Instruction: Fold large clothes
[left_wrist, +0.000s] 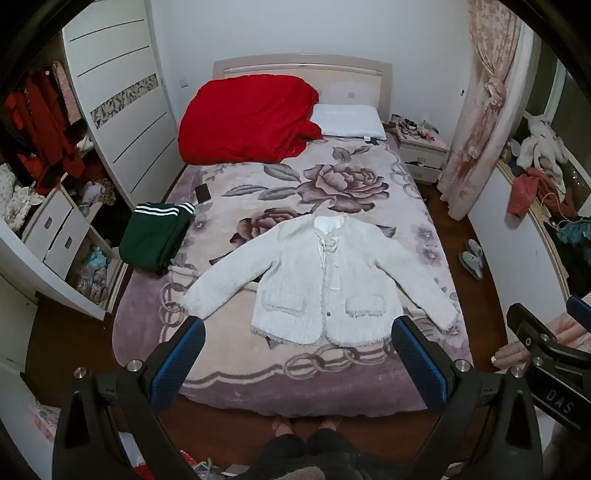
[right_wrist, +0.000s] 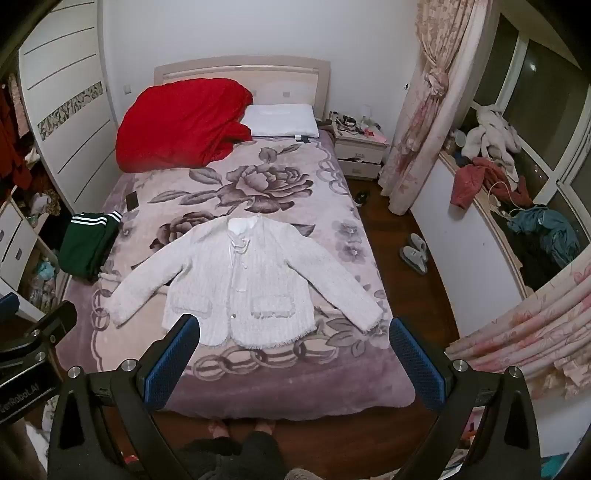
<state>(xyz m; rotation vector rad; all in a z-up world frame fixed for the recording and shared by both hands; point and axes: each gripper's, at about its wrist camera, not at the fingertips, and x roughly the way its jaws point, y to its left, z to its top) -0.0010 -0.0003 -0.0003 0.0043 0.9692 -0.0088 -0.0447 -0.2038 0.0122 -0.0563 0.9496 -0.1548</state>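
white fuzzy jacket (left_wrist: 325, 280) laid flat, front up, at centre frame on a floral blanket (left_wrist: 258, 184) covering the bed (left_wrist: 295, 66), both sleeves spread outward and down, hem toward the bottom edge. left tongs (left_wrist: 297, 354) at lower centre of the left wrist view, spread wide and holding nothing, blue pads either side of the jacket's hem, well above the bed. right tongs (right_wrist: 293, 350) at lower centre of the right wrist view, likewise spread wide and holding nothing, above the foot of the bed. folded green garment (left_wrist: 157, 236) with white stripes at left of centre, near the jacket's sleeve but apart from it. red quilt (left_wrist: 247, 118) heaped at upper centre-left beside a white pillow (left_wrist: 349, 120). dark phone (left_wrist: 203, 192) on the blanket just above the green garment. grey slippers (left_wrist: 472, 258) on the wooden floor at right. open wardrobe (left_wrist: 110, 92) at upper left, pink curtain (left_wrist: 484, 96) at upper right.
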